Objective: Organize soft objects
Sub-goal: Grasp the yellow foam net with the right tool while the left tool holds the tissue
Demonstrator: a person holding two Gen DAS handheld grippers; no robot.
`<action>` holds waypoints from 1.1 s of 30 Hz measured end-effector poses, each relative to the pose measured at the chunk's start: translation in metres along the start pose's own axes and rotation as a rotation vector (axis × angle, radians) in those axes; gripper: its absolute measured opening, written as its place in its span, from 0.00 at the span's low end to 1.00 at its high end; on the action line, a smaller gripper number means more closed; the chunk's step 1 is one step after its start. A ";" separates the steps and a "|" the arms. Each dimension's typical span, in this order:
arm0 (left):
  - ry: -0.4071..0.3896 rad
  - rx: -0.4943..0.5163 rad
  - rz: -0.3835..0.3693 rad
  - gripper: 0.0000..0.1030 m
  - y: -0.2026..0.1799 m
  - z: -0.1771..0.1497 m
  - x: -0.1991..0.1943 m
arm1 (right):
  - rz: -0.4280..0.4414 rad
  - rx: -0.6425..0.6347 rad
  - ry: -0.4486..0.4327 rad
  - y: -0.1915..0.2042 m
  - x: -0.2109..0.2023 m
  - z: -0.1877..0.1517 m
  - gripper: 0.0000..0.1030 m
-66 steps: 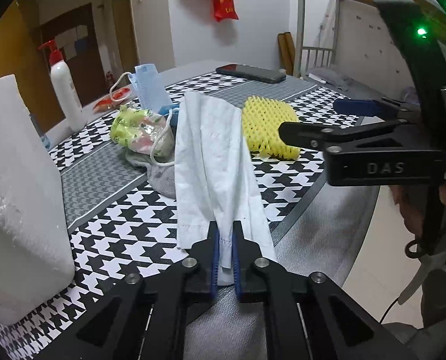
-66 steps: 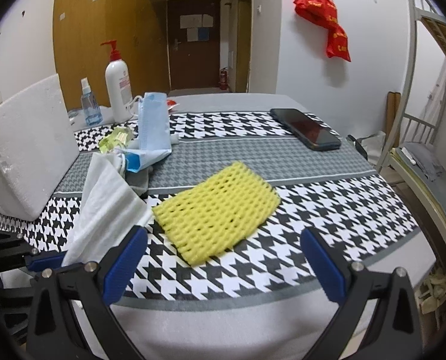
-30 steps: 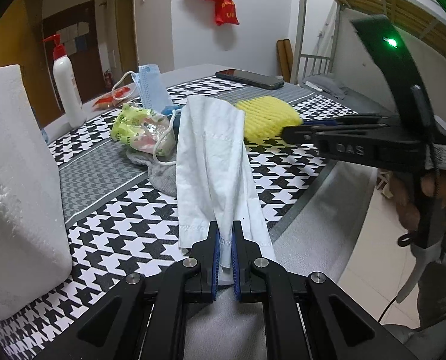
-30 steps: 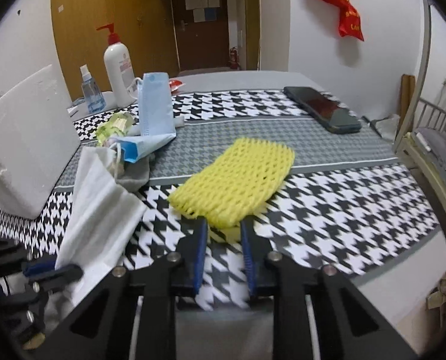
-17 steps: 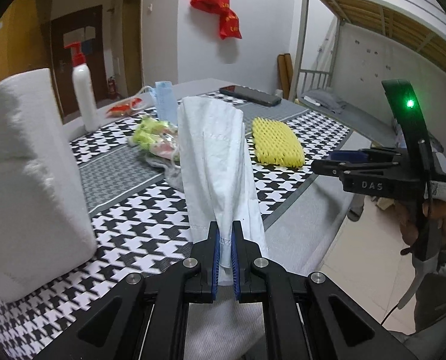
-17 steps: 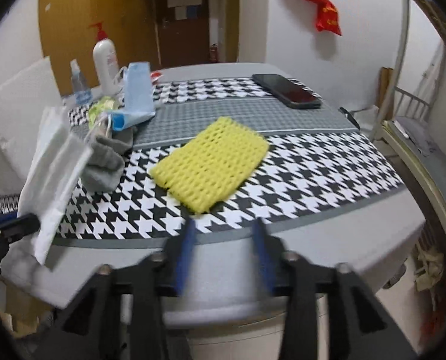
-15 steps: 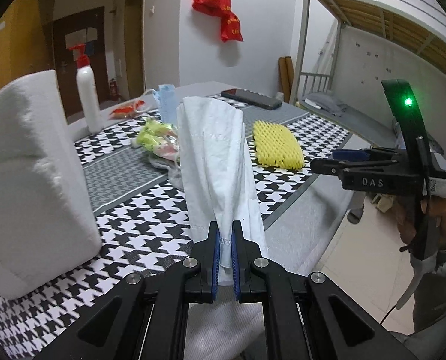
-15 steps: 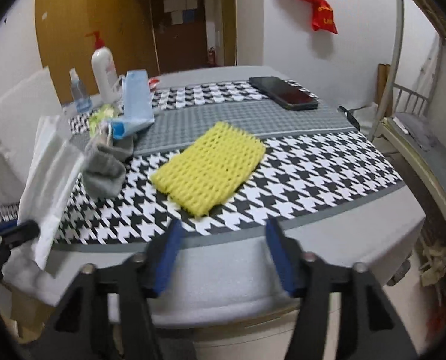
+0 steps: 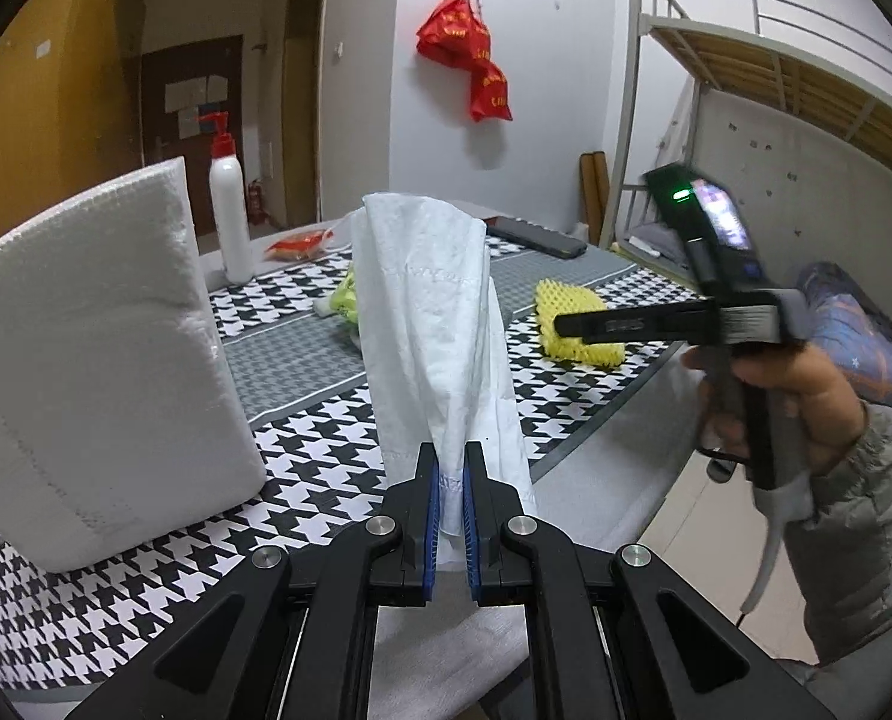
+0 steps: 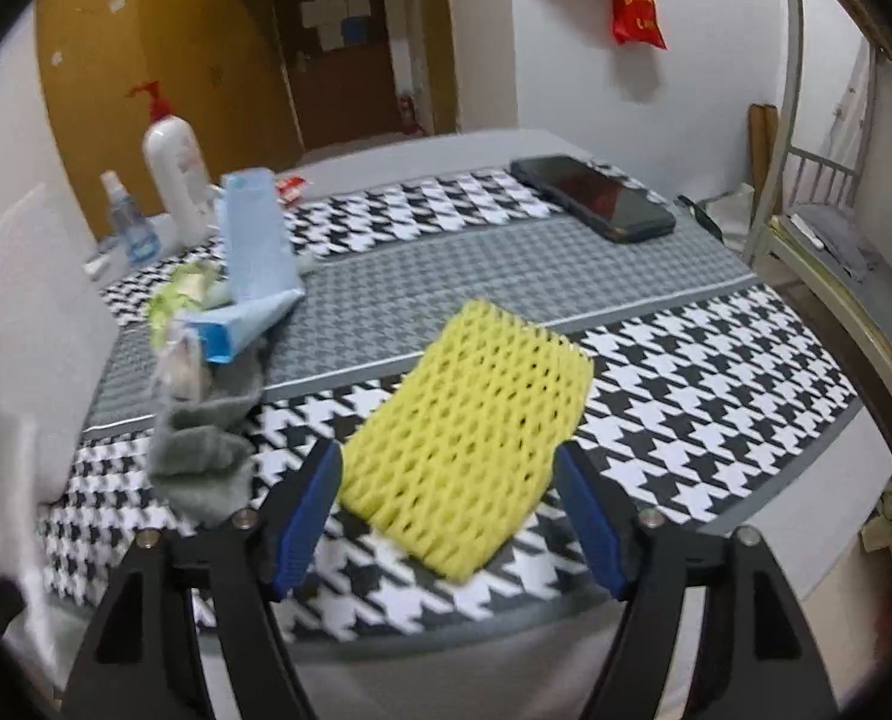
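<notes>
my left gripper (image 9: 451, 483) pinches the white tissue (image 9: 440, 348), frame centre. my right gripper (image 10: 449, 516) gapes wide around the yellow foam net (image 10: 470, 444); i'd bite its near edge squarely.

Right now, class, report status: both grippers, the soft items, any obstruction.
Left gripper shut on white paper tissue, lifted. Right gripper open, straddling yellow foam mesh sleeve on table. Crumpled grey sock lies beside sleeve.

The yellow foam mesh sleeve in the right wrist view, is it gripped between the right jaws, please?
No, the yellow foam mesh sleeve lies flat on the houndstooth tablecloth, with the right gripper wide open around it.
</notes>
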State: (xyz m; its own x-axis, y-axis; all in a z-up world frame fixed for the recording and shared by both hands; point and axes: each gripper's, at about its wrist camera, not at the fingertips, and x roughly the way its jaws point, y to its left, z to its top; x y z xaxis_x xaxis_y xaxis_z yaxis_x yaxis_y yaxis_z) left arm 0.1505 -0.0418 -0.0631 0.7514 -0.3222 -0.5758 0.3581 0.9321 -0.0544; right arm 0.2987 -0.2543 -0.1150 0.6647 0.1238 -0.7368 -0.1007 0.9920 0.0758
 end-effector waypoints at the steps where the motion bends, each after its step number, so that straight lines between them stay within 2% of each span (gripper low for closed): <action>1: -0.007 0.006 -0.001 0.08 -0.001 -0.001 -0.002 | -0.009 0.009 0.015 -0.001 0.005 0.001 0.74; 13: -0.046 -0.004 -0.012 0.07 0.008 -0.014 -0.018 | -0.024 -0.013 0.030 0.005 0.017 0.003 0.74; 14: -0.049 -0.006 -0.011 0.07 0.009 -0.015 -0.019 | -0.020 -0.012 0.031 0.005 0.017 0.003 0.72; 17: -0.058 -0.004 -0.010 0.07 0.009 -0.015 -0.024 | -0.012 -0.011 0.039 0.004 0.015 0.004 0.59; 19: -0.067 0.003 -0.010 0.07 0.010 -0.015 -0.028 | 0.037 -0.002 0.040 0.003 0.013 0.004 0.35; 20: -0.073 0.006 -0.008 0.07 0.010 -0.014 -0.030 | 0.062 0.004 0.043 0.003 0.012 0.003 0.32; 22: -0.081 0.007 0.000 0.07 0.012 -0.014 -0.034 | 0.057 0.003 0.037 0.006 0.008 0.001 0.23; 33: -0.127 0.014 0.045 0.07 0.025 -0.006 -0.054 | 0.119 0.000 -0.074 0.020 -0.045 -0.003 0.23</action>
State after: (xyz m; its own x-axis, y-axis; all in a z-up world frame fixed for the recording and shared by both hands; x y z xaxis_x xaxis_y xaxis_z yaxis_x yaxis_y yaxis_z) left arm 0.1153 0.0005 -0.0384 0.8308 -0.2995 -0.4691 0.3297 0.9439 -0.0188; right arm 0.2648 -0.2403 -0.0820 0.7005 0.2420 -0.6714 -0.1823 0.9702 0.1595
